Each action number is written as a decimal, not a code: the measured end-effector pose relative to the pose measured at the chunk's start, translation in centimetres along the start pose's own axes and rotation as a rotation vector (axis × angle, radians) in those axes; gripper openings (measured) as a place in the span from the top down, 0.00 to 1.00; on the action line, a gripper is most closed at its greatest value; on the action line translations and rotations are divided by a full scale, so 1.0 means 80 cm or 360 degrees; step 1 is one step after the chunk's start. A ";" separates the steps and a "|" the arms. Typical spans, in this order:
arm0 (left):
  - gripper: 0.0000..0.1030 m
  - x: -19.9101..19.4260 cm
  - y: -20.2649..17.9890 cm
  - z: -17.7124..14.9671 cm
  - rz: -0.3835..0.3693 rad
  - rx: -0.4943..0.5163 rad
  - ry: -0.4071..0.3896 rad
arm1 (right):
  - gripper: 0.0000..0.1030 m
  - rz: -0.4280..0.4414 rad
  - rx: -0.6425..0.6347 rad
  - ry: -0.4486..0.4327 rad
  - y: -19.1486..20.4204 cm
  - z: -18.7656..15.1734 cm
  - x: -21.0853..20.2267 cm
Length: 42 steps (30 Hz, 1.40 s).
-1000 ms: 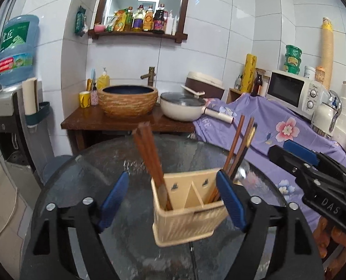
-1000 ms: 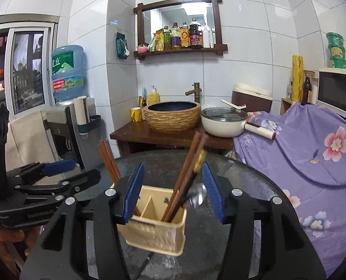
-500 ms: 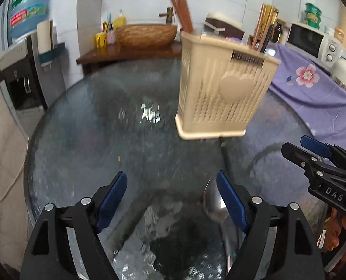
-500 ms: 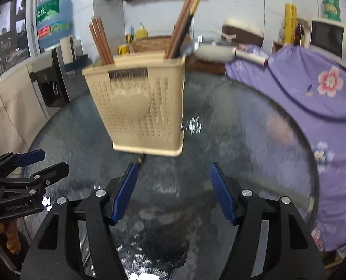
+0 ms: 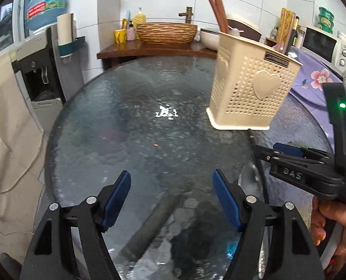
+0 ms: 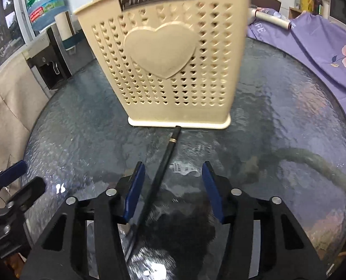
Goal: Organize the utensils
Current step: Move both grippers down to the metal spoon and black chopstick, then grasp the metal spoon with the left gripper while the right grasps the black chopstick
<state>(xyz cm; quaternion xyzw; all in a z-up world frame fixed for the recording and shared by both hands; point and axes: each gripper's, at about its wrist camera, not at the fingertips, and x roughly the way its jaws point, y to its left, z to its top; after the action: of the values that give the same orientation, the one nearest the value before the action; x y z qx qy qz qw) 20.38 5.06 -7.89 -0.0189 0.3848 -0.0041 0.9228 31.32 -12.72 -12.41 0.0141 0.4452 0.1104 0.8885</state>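
Glass table (image 6: pixel 278 126): right tongs (image 6: pixel 173 186) straddle spoon handle (image 6: pixel 163 163) (untouched).

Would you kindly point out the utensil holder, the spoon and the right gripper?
utensil holder (image 6: pixel 161 53): right wrist view, heart on its front.
spoon (image 6: pixel 166 157): right wrist view, black handle.
right gripper (image 6: pixel 173 187): right wrist view, midway between fingertips.

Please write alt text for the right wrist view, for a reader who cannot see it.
The right gripper hangs open over a dark glass table, its blue pads either side of a slim black-handled utensil lying flat, not gripping it. The handle's tip reaches the base of a cream perforated utensil holder with a raised heart, standing just ahead.
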 end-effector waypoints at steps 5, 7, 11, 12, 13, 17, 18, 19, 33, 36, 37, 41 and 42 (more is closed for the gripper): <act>0.32 0.001 0.001 -0.002 -0.0012 -0.0002 0.0008 | 0.57 -0.0091 -0.0072 0.0027 0.021 0.007 0.017; 0.32 0.003 -0.004 -0.003 -0.0025 0.0016 0.0016 | 0.60 -0.0126 -0.0100 0.0031 0.027 0.010 0.020; 0.32 0.004 -0.016 -0.006 -0.0094 0.0037 0.0038 | 0.80 -0.0130 -0.0151 0.0041 0.026 0.014 0.022; 0.32 0.005 -0.018 -0.008 -0.0103 0.0043 0.0042 | 0.86 -0.0126 -0.0154 0.0045 0.024 0.014 0.022; 0.32 0.006 -0.023 -0.009 -0.0116 0.0057 0.0048 | 0.86 -0.0108 -0.0153 0.0048 0.019 0.012 0.021; 0.32 0.012 -0.047 -0.014 -0.0167 0.0113 0.0078 | 0.90 -0.0031 -0.0131 0.0059 -0.003 0.006 0.012; 0.32 0.014 -0.054 -0.015 -0.0179 0.0123 0.0088 | 0.92 -0.0019 -0.0117 0.0063 -0.008 0.005 0.010; 0.32 0.014 -0.058 -0.016 -0.0190 0.0130 0.0095 | 0.92 -0.0012 -0.0101 0.0067 -0.014 0.004 0.008; 0.31 0.050 -0.132 -0.018 -0.0204 0.0291 0.0216 | 0.92 -0.0015 -0.0058 0.0063 -0.055 -0.008 -0.007; 0.35 0.053 -0.140 -0.020 -0.0179 0.0302 0.0224 | 0.92 -0.0022 -0.0068 0.0057 -0.056 -0.009 -0.009; 0.40 0.054 -0.141 -0.020 -0.0176 0.0302 0.0229 | 0.92 -0.0022 -0.0068 0.0057 -0.055 -0.008 -0.008; 0.52 0.053 -0.143 -0.021 -0.0161 0.0285 0.0223 | 0.92 -0.0025 -0.0072 0.0056 -0.055 -0.008 -0.007; 0.56 0.053 -0.142 -0.020 -0.0164 0.0278 0.0223 | 0.92 -0.0028 -0.0074 0.0055 -0.054 -0.010 -0.007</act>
<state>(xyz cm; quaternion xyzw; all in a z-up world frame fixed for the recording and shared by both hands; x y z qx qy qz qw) 22.36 -6.44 -11.59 0.0423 0.4451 -0.0864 0.8903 31.17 -17.13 -12.96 -0.0125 0.4579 0.1132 0.8817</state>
